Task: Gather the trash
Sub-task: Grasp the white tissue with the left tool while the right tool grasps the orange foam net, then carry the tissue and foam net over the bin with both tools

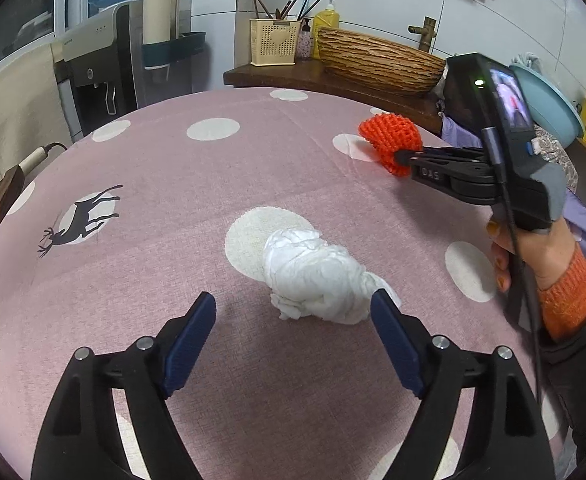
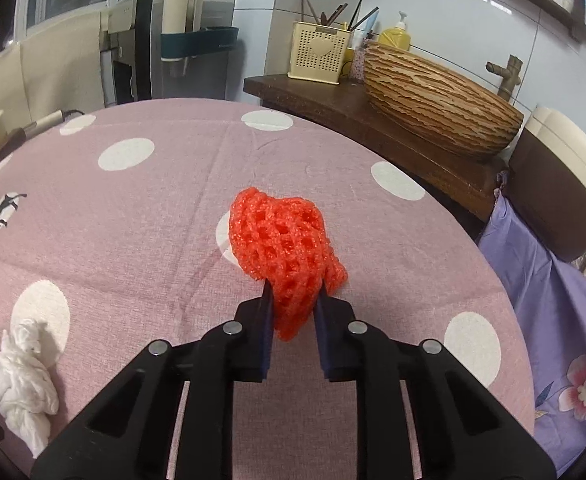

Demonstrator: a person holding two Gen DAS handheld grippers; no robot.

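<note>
Orange foam net (image 2: 289, 252) pinched at its near end between the jaws of the right gripper (image 2: 293, 300), most of it lying on the pink dotted surface (image 2: 153, 220) toward the far right side. Grip narrow and on soft mesh only: likely to slip out or stretch on lifting if the hold is too shallow. White crumpled tissue (image 1: 313, 276) resting near the middle of the surface, just ahead of the left gripper (image 1: 293, 308), jaws spread wide and clamped on nothing; right fingertip (image 1: 385, 308) touching or nearly touching the wad's edge. Closing off-centre could push the light wad away or snag the cloth beneath. Count: 2 pieces of trash, 1 net and 1 tissue; 2 grippers; no bin in view.
</note>
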